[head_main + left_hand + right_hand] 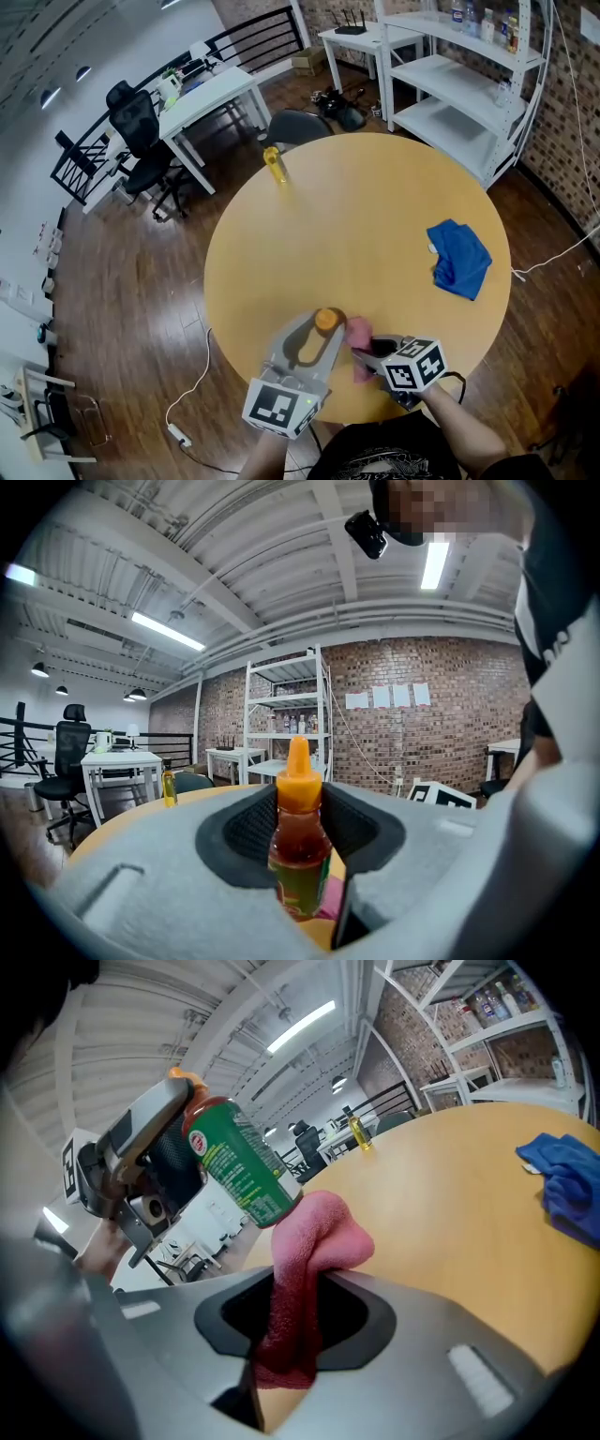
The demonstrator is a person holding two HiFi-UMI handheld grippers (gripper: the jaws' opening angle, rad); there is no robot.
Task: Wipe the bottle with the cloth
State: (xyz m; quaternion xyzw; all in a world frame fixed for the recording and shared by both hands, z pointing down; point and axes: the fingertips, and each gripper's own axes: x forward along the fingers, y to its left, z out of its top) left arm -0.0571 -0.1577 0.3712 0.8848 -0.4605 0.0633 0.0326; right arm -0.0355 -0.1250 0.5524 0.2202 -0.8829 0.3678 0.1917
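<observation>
A sauce bottle [298, 855] with an orange cap and a green label sits between the pads of my left gripper [323, 328], which is shut on it and holds it above the round table's near edge. In the head view only its orange cap [325, 320] shows. My right gripper [361, 349] is shut on a pink cloth [305, 1269], folded over the jaws. In the right gripper view the cloth's bulge touches the lower end of the bottle [236, 1168]. The pink cloth [359, 339] lies just right of the cap in the head view.
A blue cloth [459, 256] lies on the right side of the round wooden table [366, 216]. A small yellow bottle [274, 164] stands at the table's far left edge. Behind the table are a chair, white shelving [469, 75] and white desks.
</observation>
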